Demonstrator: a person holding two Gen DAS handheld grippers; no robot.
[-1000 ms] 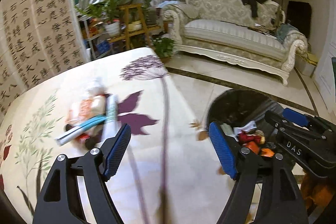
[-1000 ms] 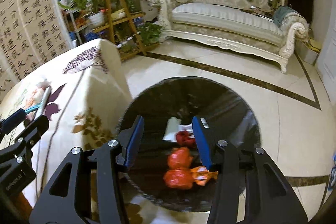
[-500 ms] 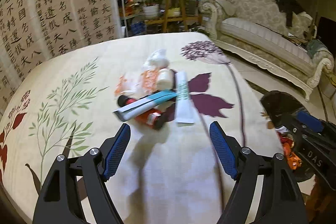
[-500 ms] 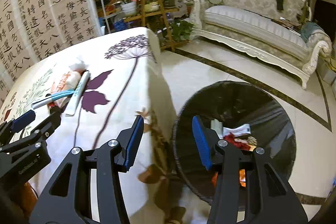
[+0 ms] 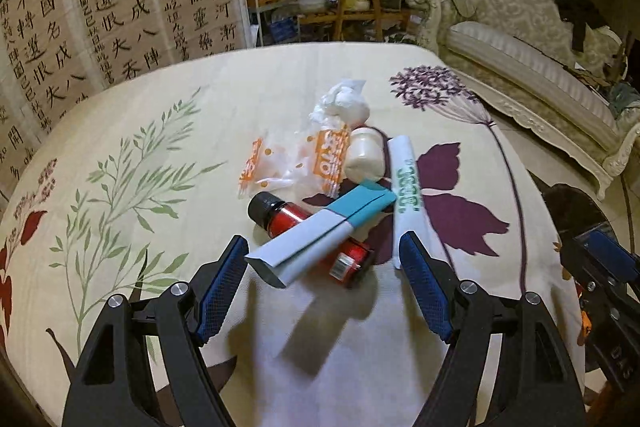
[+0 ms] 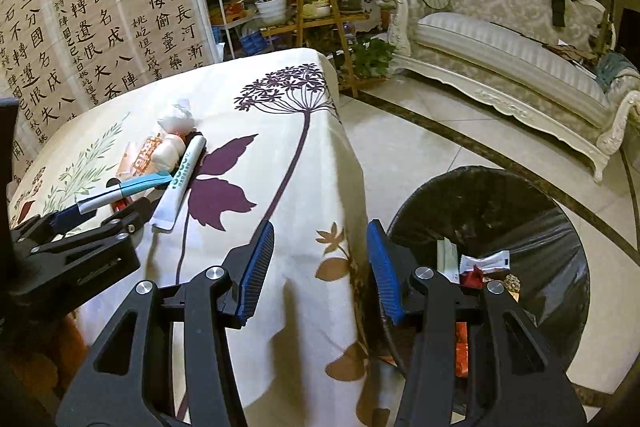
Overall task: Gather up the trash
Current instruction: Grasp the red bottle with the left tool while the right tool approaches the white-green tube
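Right wrist only: trash bin (image 6: pixel 520 211) contents

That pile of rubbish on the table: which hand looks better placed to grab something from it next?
Left. The left gripper hangs open just before the blue-and-white carton, while the right gripper is off by the bin.

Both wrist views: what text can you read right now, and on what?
Calligraphy screen: large Chinese characters in columns, among them "三分國".
White tube: green print, too blurred to read.
Orange-and-clear wrapper: white characters, unreadable.
Right gripper body: "DAS".
Left gripper body: embossed word, too faint to read.
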